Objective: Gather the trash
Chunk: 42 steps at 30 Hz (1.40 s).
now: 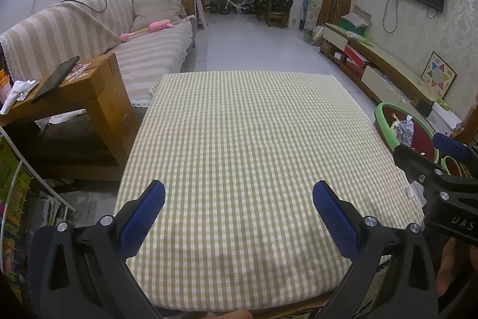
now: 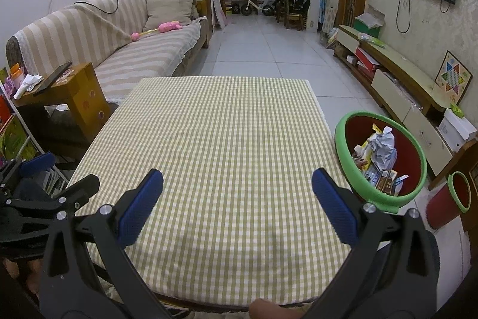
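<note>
1. Both tools hover over the near edge of the bench point(image 2: 227, 139), which is covered in a checked cloth. I see nothing lying on the cloth in either view.
2. Left tool point(image 1: 239, 217): jaws spread wide, nothing between the pads. Right tool point(image 2: 237, 208): same, wide apart and empty.
3. Trash point(image 2: 378, 157) is crumpled paper and wrappers, already inside the bin point(image 2: 343, 157), a red bin with a green rim. The bin sits just off the bench's right edge, its mouth tilted toward me.
4. Key relation: the bin lies ahead and to the right of the right tool, near its right pad. From the left tool it is well apart, at the far right past the other tool.
5. The right tool is the nearer one for any drop or reach into the bin.
6. A smaller red cup point(image 2: 448, 199) with a green rim sits further right, beside the bin; I can't tell what it holds.
7. My read: bench looks cleared, so the task seems near its end, unless trash lies outside these views.
</note>
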Tool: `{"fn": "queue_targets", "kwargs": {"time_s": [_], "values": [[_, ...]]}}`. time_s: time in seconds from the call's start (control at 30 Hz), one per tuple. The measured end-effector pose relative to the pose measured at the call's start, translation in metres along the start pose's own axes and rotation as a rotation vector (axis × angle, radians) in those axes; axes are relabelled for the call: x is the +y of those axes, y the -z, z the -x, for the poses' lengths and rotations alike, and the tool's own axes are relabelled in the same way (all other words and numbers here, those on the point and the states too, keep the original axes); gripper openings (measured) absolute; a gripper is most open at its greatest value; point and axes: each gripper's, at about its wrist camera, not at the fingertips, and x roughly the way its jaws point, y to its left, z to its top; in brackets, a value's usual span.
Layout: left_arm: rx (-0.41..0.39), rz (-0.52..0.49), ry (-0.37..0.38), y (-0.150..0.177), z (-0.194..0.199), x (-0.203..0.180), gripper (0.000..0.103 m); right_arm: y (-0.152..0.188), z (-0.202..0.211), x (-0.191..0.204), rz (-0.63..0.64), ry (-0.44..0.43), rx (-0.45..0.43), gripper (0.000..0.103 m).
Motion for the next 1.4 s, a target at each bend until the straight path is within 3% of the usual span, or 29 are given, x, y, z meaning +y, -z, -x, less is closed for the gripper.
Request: {"fn": "queue_targets", "kwargs": {"time_s": [1.4], "values": [[-0.025, 0.000, -0.010, -0.0021, 0.0043, 0.0029, 0.095, 0.0001, 0.0019, -0.0008, -0.004, -0.001, -0.011, 0.098]]}}
